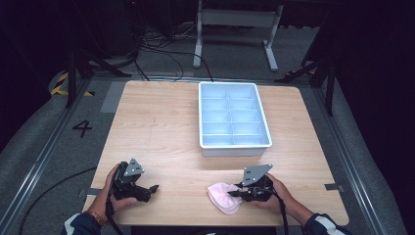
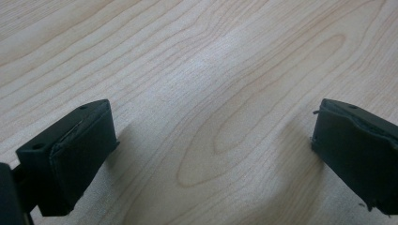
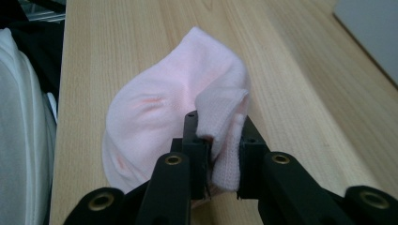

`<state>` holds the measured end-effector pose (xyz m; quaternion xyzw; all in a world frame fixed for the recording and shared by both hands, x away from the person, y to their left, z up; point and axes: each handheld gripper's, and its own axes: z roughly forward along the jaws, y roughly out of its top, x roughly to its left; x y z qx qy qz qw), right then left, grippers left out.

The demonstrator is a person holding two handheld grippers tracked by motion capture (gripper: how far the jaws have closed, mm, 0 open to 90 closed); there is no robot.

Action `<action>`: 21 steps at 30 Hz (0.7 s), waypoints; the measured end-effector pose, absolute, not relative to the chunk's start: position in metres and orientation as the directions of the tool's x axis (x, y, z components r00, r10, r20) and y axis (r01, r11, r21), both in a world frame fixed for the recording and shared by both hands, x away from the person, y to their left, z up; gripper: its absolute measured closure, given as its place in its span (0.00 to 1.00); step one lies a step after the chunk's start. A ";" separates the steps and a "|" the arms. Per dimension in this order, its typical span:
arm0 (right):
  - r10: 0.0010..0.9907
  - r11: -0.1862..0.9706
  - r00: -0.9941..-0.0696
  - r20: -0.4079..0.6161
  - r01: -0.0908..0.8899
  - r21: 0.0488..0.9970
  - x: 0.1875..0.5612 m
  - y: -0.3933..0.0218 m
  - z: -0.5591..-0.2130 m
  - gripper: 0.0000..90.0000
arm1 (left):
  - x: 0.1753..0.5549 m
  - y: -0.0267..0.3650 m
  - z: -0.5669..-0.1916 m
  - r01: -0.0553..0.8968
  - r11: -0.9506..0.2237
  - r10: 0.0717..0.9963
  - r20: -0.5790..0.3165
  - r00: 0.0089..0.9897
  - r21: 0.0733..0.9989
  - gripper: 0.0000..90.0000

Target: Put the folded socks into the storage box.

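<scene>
**Right gripper pinches a pink sock at the desk's near edge; left gripper rests with jaws apart**

From the high view we see a light wooden desk with a pale blue tray standing toward its far edge, slightly right of centre. The tray is divided into two columns of compartments, and we see nothing lying in them. At the near edge, the left gripper sits by the near left corner, held in the person's left hand; its jaws point toward the middle of the desk with a gap between them. Near the near right part of the desk, the right gripper is held in the right hand, and its tips meet a small pink sock that lies on the wood just to the gripper's left.

In the left gripper view, we look along the left gripper with its two black jaws spread wide, one at each side of the frame. Between them we see bare wood grain and the jaws' own shadows.

In the right gripper view, the right gripper has its jaws drawn in on a folded edge of the pink sock. The ribbed cuff stands pinched between the pads, while the rest of the sock spreads on the desk beyond. A white corner of the tray shows at the upper right.
</scene>
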<state>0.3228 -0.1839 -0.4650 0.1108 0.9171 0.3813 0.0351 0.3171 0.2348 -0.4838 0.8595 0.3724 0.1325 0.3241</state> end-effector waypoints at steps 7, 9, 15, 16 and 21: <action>0.263 0.656 -0.965 -0.011 0.171 0.735 0.324 -0.196 -0.453 0.87 | 0.317 0.235 -0.484 0.555 -0.514 0.726 -0.012 0.687 0.655 0.00; 0.271 0.647 -0.962 -0.014 0.171 0.743 0.325 -0.200 -0.450 0.87 | 0.317 0.235 -0.484 0.554 -0.513 0.726 -0.013 0.688 0.656 0.00; 0.303 0.624 -0.952 -0.036 0.169 0.763 0.327 -0.212 -0.442 0.87 | 0.317 0.235 -0.484 0.554 -0.513 0.726 -0.013 0.688 0.656 0.00; 0.307 0.622 -0.951 -0.039 0.170 0.764 0.327 -0.214 -0.441 0.87 | 0.317 0.235 -0.484 0.554 -0.513 0.726 -0.013 0.688 0.656 0.00; 0.328 0.601 -0.944 -0.044 0.173 0.780 0.327 -0.223 -0.435 0.87 | 0.317 0.235 -0.484 0.553 -0.512 0.727 -0.012 0.687 0.657 0.00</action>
